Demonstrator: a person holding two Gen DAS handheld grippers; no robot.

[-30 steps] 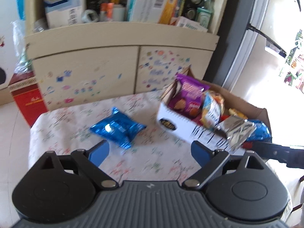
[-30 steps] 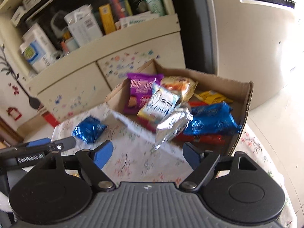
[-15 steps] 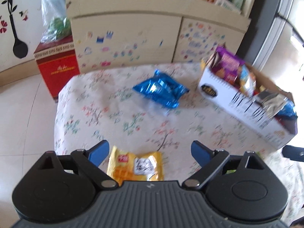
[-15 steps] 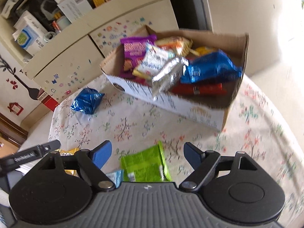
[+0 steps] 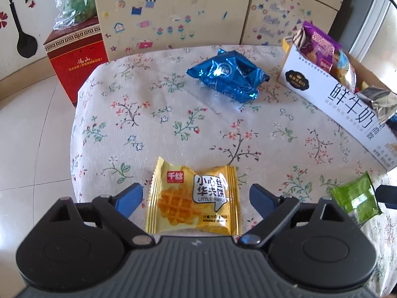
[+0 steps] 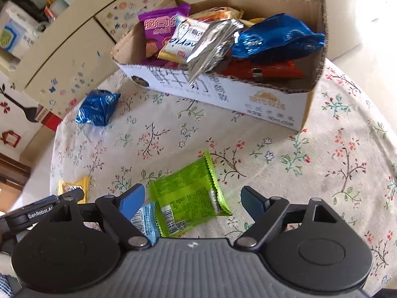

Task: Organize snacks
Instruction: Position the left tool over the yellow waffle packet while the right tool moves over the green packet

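A yellow waffle packet [image 5: 192, 204] lies flat on the floral tablecloth, between the wide-apart fingers of my left gripper [image 5: 196, 200], which is open and not touching it. A green packet [image 6: 188, 197] lies between the fingers of my right gripper [image 6: 192, 200]; its jaws are opening and the pads stand clear of it. A light-blue wrapper [image 6: 146, 219] peeks out beside the green one. A blue foil packet [image 5: 228, 75] rests farther back on the table. The cardboard box [image 6: 223, 94] holds several snack packets.
A cream cabinet [image 5: 173, 12] with stickers stands behind the table. A red carton [image 5: 77, 57] sits on the tiled floor at the left. The table's left edge [image 5: 74, 134] drops off to the floor. In the right wrist view the left gripper's finger [image 6: 44, 208] shows at lower left.
Both grippers have sunk and tipped downward toward the table. The yellow packet has come between the left fingers and the green packet between the right fingers, which spread slightly.
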